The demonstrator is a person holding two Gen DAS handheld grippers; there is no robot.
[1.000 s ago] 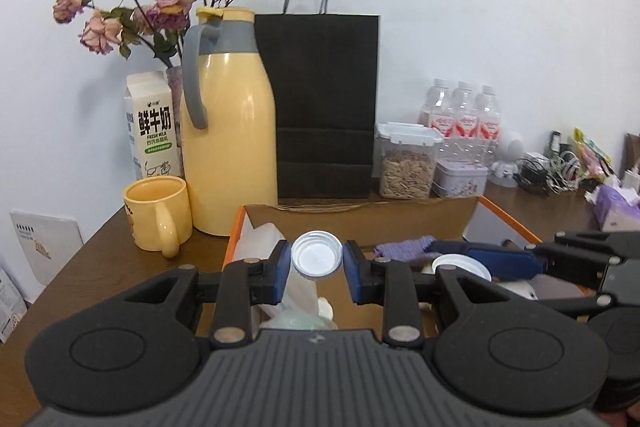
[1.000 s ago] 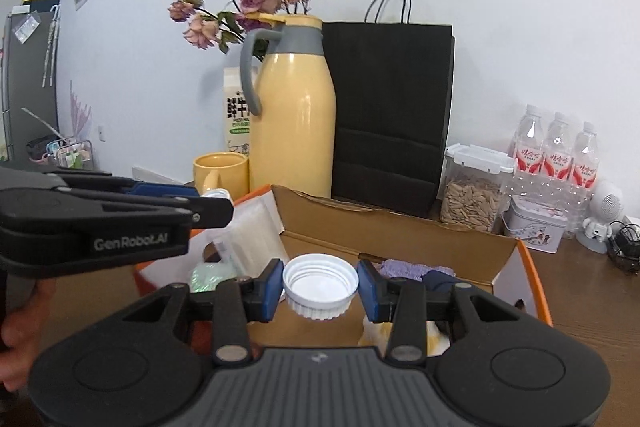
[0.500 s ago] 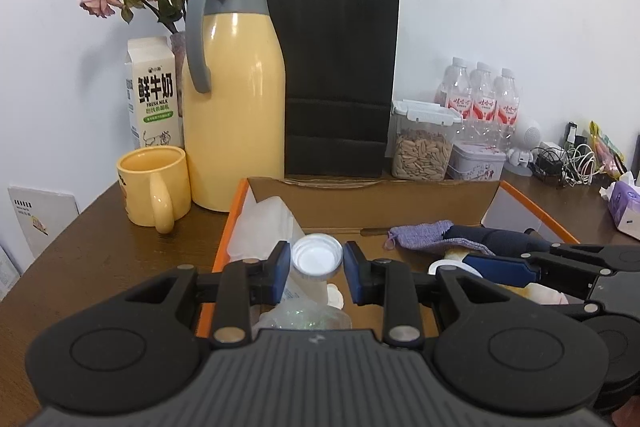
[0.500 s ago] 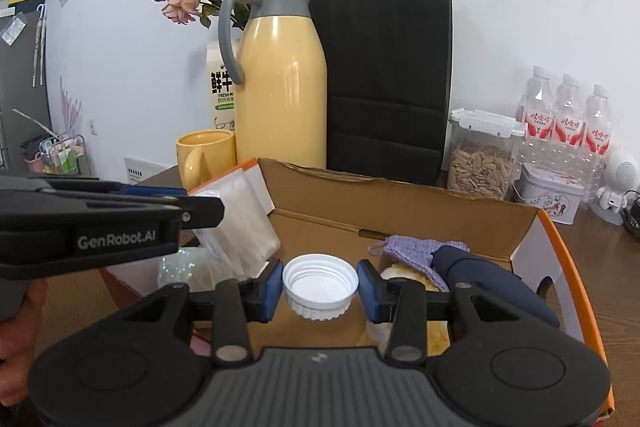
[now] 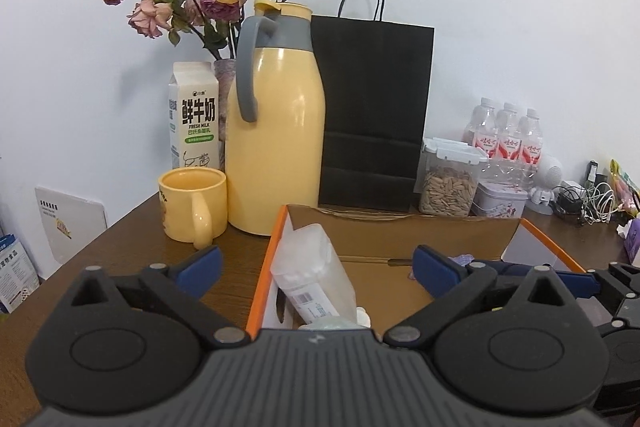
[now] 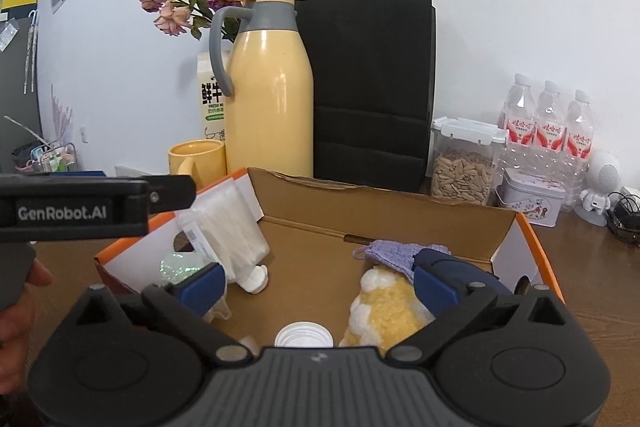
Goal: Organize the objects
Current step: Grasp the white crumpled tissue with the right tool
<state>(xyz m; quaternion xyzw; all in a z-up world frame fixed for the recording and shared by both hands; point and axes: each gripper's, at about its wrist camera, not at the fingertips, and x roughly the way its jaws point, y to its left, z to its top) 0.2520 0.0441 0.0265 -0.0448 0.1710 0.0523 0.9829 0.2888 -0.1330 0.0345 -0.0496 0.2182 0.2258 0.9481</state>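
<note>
Both the left gripper (image 5: pixel 316 263) and right gripper (image 6: pixel 318 281) are opening wide and empty, the white cap (image 6: pixel 303 338) lying in the box (image 6: pixel 400 219) just below the right one, the nearer.

Yellow jug (image 5: pixel 276 147) w/ grey collar, black bag (image 5: pixel 372 107), orange-edged box (image 6: pixel 536 247).

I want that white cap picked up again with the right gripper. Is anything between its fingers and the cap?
Nothing visible. The white cap lies on the box floor below the right gripper, whose jaws are opening; the yellow plush sits beside it.
</note>
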